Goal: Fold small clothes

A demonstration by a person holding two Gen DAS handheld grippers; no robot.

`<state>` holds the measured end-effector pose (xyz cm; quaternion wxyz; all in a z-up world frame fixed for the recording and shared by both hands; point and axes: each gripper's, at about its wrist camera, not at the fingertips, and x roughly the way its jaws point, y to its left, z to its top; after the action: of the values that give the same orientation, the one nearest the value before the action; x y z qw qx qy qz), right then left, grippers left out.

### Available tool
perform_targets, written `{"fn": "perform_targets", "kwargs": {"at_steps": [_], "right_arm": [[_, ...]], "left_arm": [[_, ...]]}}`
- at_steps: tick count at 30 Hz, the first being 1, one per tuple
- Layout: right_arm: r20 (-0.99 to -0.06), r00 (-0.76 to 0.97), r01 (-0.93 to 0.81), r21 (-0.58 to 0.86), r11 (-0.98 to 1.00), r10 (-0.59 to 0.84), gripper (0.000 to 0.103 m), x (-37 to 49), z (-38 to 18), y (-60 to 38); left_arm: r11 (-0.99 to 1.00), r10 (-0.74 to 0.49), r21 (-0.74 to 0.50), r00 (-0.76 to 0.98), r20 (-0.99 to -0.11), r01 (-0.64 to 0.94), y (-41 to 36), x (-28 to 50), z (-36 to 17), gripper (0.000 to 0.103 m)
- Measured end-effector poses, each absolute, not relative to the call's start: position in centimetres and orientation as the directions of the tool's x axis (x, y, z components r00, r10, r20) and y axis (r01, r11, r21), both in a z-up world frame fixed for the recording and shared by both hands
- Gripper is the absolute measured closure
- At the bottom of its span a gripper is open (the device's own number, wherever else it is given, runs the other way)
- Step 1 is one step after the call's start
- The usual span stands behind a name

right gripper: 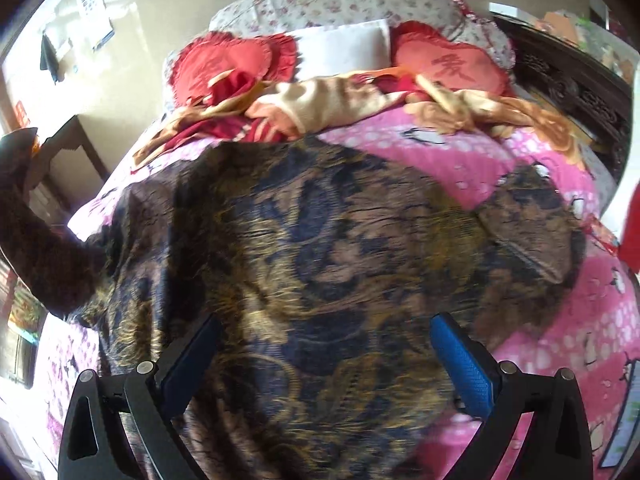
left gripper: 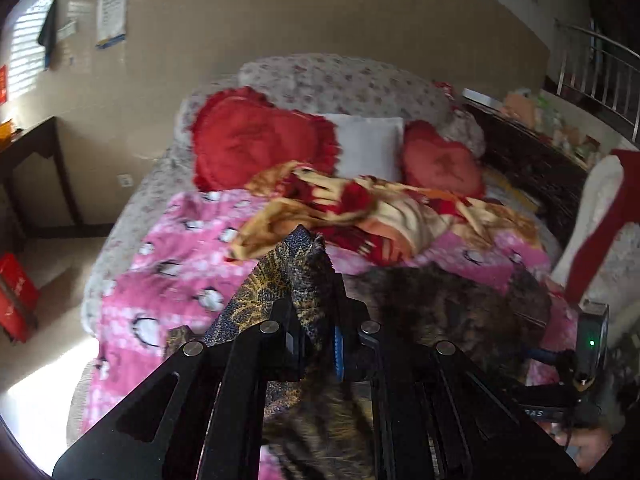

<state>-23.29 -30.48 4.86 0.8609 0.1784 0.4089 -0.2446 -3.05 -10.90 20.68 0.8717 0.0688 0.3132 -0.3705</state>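
Patterned brown garment (right gripper: 320, 260) is pinched in my left hand-held gripper (left gripper: 316, 304); the right hand-held gripper (right gripper: 324, 360) gapes wide above the bed (right gripper: 560, 340), so lifted cloth may slip free.

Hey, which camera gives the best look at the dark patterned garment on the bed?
The right wrist view: the patterned garment lies spread over the pink blanket, almost filling the frame. The left wrist view shows only a pinched fold in the shut left gripper, plus blurred cloth behind.
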Motion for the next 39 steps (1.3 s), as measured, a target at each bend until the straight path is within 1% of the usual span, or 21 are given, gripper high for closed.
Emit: {"fn": "perform_targets", "kwargs": {"at_steps": [6,10,12,14,16,18,19,20,23,24,25,27,29,30,31,32,33,34,35,36,39], "right_arm": [[-0.792,0.521,0.622,0.096,0.777,-0.319,0.000,-25.6,5.0,-33.6],[-0.800,0.494,0.663,0.093,0.743,-0.341,0.000,-27.4,4.7,-35.6],[-0.802,0.484,0.680,0.092,0.727,-0.351,0.000,-28.1,4.6,-36.5],[-0.802,0.490,0.682,0.108,0.723,-0.343,0.000,-28.3,4.5,-37.0],[-0.797,0.508,0.675,0.135,0.725,-0.325,0.000,-28.3,4.6,-37.2],[-0.788,0.537,0.654,0.162,0.739,-0.302,0.000,-27.7,4.7,-37.0],[-0.780,0.558,0.632,0.177,0.755,-0.284,0.000,-27.3,4.8,-36.7],[-0.774,0.575,0.608,0.186,0.772,-0.266,0.000,-26.8,4.8,-36.3],[-0.761,0.618,0.528,0.213,0.822,-0.199,0.000,-24.6,4.4,-35.0],[-0.763,0.622,0.508,0.220,0.833,-0.178,0.003,-23.8,4.1,-34.7],[-0.765,0.626,0.483,0.229,0.845,-0.150,0.011,-22.7,3.8,-34.3],[-0.768,0.632,0.434,0.240,0.868,-0.104,0.021,-20.8,3.3,-33.5],[-0.783,0.614,0.400,0.203,0.894,-0.097,0.022,-18.4,2.3,-32.5],[-0.794,0.599,0.396,0.178,0.901,-0.107,0.027,-17.4,1.8,-32.3],[-0.807,0.577,0.397,0.148,0.906,-0.121,0.044,-16.3,1.0,-32.1],[-0.817,0.563,0.394,0.133,0.909,-0.124,0.056,-15.4,0.3,-32.0],[-0.822,0.555,0.389,0.123,0.913,-0.125,0.076,-14.8,-0.2,-31.9],[-0.818,0.559,0.386,0.110,0.916,-0.137,0.091,-14.5,-0.3,-31.8],[-0.812,0.568,0.383,0.118,0.916,-0.133,0.097,-14.6,-0.1,-31.6],[-0.803,0.589,0.376,0.165,0.912,-0.098,0.099,-15.0,0.6,-31.8],[-0.737,0.673,0.369,0.259,0.893,-0.064,0.099,-17.7,4.3,-32.6]], "left_arm": [[0.624,-0.629,-0.170,0.361,-0.689,0.763,-21.9,-7.5,13.3,0.095],[0.593,-0.623,-0.221,0.268,-0.735,0.774,-25.8,-8.7,8.5,0.090],[0.564,-0.634,-0.266,0.203,-0.746,0.782,-26.6,-8.9,7.2,0.081],[0.531,-0.653,-0.328,0.130,-0.747,0.781,-26.3,-8.8,6.8,0.062],[0.507,-0.681,-0.382,0.087,-0.727,0.772,-24.9,-8.7,7.6,0.051],[0.501,-0.701,-0.373,0.114,-0.704,0.781,-22.6,-8.8,9.0,0.044],[0.506,-0.705,-0.352,0.143,-0.694,0.787,-21.1,-8.8,9.6,0.036],[0.524,-0.701,-0.320,0.187,-0.688,0.789,-19.6,-9.0,10.1,0.031],[0.587,-0.662,-0.229,0.297,-0.688,0.777,-15.1,-8.6,10.8,0.031],[0.618,-0.633,-0.198,0.333,-0.699,0.761,-13.7,-8.1,10.6,0.031],[0.650,-0.601,-0.169,0.365,-0.711,0.741,-12.4,-7.7,10.2,0.031],[0.698,-0.555,-0.141,0.405,-0.727,0.702,-9.8,-7.1,9.2,0.031],[0.739,-0.510,-0.127,0.427,-0.747,0.661,-7.8,-6.7,7.8,0.031],[0.758,-0.485,-0.122,0.430,-0.761,0.640,-6.7,-6.5,7.1,0.031],[0.774,-0.465,-0.120,0.430,-0.773,0.621,-5.8,-6.3,6.5,0.031],[0.791,-0.446,-0.118,0.433,-0.784,0.600,-5.1,-6.4,5.8,0.031],[0.807,-0.424,-0.112,0.437,-0.793,0.580,-4.5,-6.3,5.3,0.031],[0.821,-0.403,-0.103,0.441,-0.802,0.562,-3.8,-6.2,4.8,0.031],[0.831,-0.385,-0.095,0.444,-0.809,0.548,-3.4,-6.2,4.3,0.031],[0.838,-0.375,-0.092,0.444,-0.814,0.538,-2.9,-6.2,3.9,0.031],[0.845,-0.357,-0.090,0.432,-0.828,0.527,-1.9,-6.1,2.8,0.031]]}}
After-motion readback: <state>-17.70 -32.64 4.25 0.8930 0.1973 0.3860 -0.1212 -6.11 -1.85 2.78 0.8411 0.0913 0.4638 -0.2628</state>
